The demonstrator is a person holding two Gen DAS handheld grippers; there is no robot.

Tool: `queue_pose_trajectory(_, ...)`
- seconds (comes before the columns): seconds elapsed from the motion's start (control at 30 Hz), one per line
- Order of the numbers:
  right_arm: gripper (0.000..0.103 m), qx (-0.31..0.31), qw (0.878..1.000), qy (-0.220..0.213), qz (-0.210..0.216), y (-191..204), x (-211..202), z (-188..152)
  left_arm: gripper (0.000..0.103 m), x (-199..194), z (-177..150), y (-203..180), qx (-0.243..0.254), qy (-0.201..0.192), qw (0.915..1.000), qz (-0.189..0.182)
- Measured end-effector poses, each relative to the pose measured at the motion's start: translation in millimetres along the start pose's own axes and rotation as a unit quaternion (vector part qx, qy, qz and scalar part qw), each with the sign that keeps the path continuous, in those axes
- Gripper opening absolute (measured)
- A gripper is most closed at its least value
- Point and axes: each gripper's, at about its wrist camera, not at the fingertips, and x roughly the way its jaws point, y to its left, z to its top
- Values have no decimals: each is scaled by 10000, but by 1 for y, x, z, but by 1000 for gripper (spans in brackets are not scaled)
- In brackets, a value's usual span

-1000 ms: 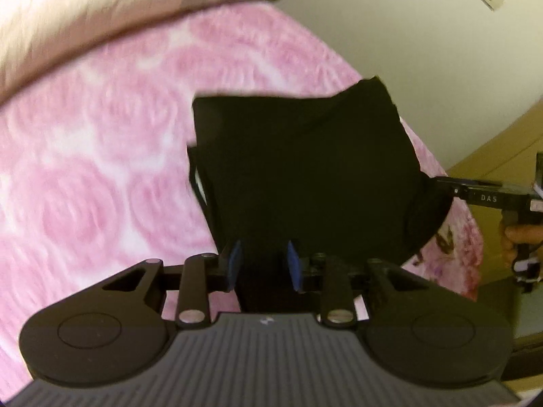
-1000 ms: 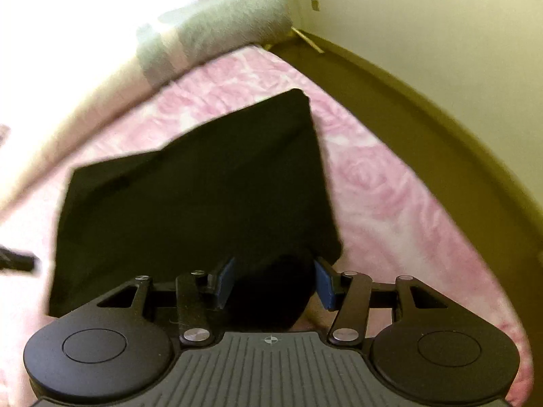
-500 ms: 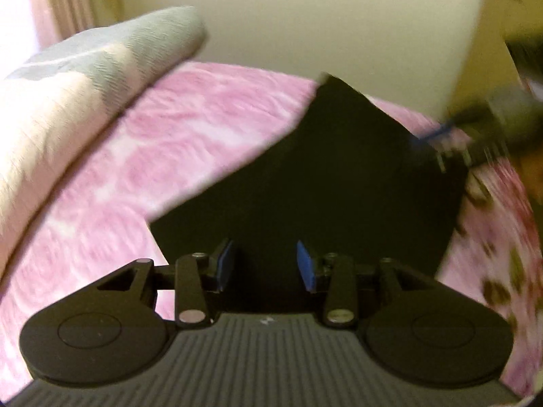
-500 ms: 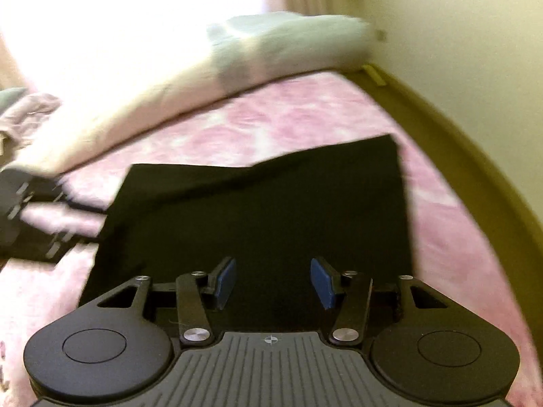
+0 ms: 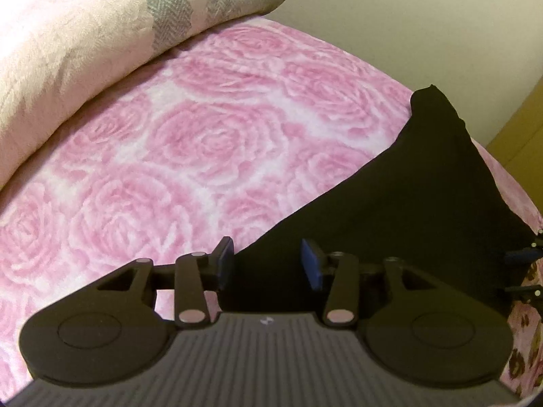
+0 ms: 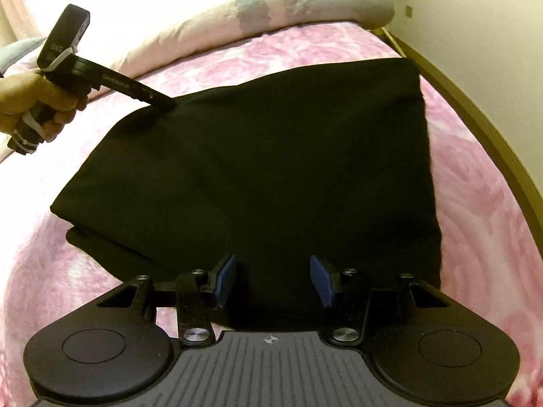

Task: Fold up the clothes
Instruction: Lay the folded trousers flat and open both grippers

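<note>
a pink fleece bedspread with a rose pattern covers the bed and fills most of both views, running far to a cream wall on the right. along the far left side lies a thick rolled blanket in cream with grey herringbone bands, its lower edge resting on the bedspread. the black folded fabric garment lies flat on the bedspread near the right side of the bed, roughly rectangular, with a second layer showing under its near left corner. a thin wooden bed frame edge curves along the right, beside the bedspread. the right gripper sits low over the near edge of the garment, blue pads spread apart with only cloth behind the gap, gripping nothing. the left gripper, held in the person's hand, points at the far left corner of the garment, its blue pads likewise spread wide and clamping nothing; its left finger is over the bedspread, its right finger over the black cloth.
</note>
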Motion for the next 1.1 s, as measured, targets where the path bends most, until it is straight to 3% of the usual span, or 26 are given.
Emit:
queue_pose_trajectory(0.3, 52, -43, 9995, 256, -155, 3, -12, -6, 37, -44, -27, -12, 130, 37, 9995, 286)
queue_pose_trajectory(0.5, 52, 149, 9984, 422, -357, 11, -20, 3, 33, -83, -66, -53, 399, -27, 9992, -42)
queue_pose_trajectory(0.57, 52, 237, 9989, 206, -353, 16, -28, 10, 33, -80, -80, -65, 458, 124, 9987, -181)
queue_pose_trajectory(0.67, 53, 370, 9990, -113, -223, 19, -28, 17, 34, -61, -104, -73, 457, 520, 9976, -39)
queue_pose_trajectory(0.8, 52, 674, 9974, 212, -171, 10, 1, 8, 34, -62, -113, -72, 222, 563, 9981, 78)
queue_pose_trajectory(0.93, 53, 259, 9981, 347, -443, 26, -4, 3, 34, -70, -123, -88, 585, 885, 9942, 181)
queue_pose_trajectory(1.0, 53, 391, 9972, 430, -480, 28, -8, 7, 33, -74, -132, -94, 645, 1071, 9920, 193)
queue_pose_trajectory(1.1, 53, 786, 9954, 343, -437, 28, -24, 10, 33, -97, -139, -93, 252, 913, 9950, 306)
